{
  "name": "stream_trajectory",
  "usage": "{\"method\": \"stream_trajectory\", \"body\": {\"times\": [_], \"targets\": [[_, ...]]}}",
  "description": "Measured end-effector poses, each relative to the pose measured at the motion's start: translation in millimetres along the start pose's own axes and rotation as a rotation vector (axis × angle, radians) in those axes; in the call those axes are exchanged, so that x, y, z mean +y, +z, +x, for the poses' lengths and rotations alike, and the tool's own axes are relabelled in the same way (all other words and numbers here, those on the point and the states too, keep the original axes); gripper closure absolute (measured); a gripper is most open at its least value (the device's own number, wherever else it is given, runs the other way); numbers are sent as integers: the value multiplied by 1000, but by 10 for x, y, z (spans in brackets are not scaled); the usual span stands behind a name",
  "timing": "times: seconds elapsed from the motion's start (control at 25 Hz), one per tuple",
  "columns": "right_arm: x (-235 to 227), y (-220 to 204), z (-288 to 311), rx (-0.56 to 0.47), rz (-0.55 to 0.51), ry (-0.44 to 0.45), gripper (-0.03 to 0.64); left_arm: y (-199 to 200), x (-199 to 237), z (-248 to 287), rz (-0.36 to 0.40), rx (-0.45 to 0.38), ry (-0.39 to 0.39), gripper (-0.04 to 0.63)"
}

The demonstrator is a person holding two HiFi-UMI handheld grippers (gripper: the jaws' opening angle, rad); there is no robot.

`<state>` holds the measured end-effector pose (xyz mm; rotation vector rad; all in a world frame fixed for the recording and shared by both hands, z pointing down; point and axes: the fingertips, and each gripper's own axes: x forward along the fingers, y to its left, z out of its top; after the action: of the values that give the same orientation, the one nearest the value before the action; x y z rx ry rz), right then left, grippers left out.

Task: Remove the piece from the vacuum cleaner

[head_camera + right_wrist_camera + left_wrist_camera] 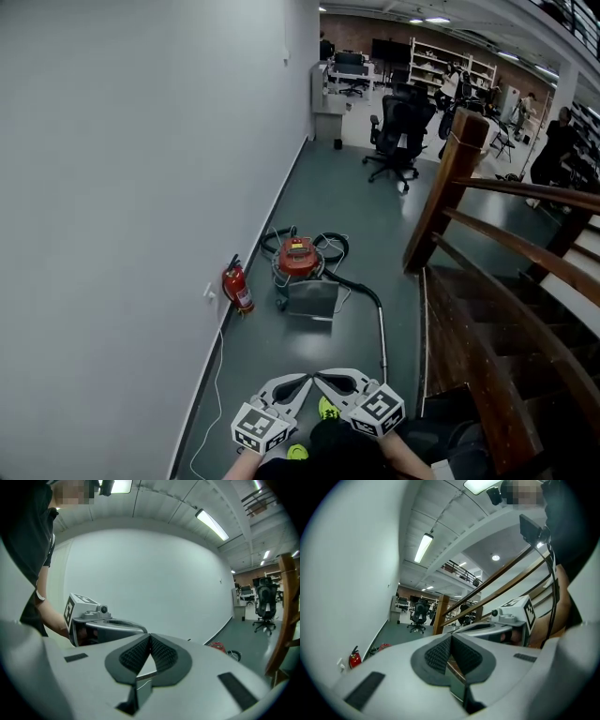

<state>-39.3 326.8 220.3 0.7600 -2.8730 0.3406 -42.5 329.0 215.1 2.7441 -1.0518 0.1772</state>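
A red canister vacuum cleaner [298, 257] stands on the grey floor by the white wall, some way ahead of me. Its black hose [349, 277] runs to a silver wand [382, 336] lying toward me; a grey boxy part [312, 300] sits in front of it. My left gripper [307, 379] and right gripper [317, 377] are held close together at the bottom of the head view, tips almost touching, both shut and empty. In the left gripper view the left gripper [450, 637] points down the hall; the vacuum [384, 646] is a small red spot. The right gripper [150, 637] also sees the vacuum [217, 645].
A red fire extinguisher [237, 286] stands by the wall left of the vacuum, with a white cable [214, 384] trailing along the floor. A wooden staircase with a railing [497, 272] fills the right. Office chairs [398, 131] and desks stand farther down the hall.
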Motion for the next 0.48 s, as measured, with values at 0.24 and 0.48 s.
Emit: {"method": "stream_trajectory", "body": {"times": [0.24,0.48], "targets": [[-378,40,98,9,16,16,603,47,213,326,-9,19,13,588],[-720,46,181,26,36,33,603,53,397,630,-26,37,23,588]]}}
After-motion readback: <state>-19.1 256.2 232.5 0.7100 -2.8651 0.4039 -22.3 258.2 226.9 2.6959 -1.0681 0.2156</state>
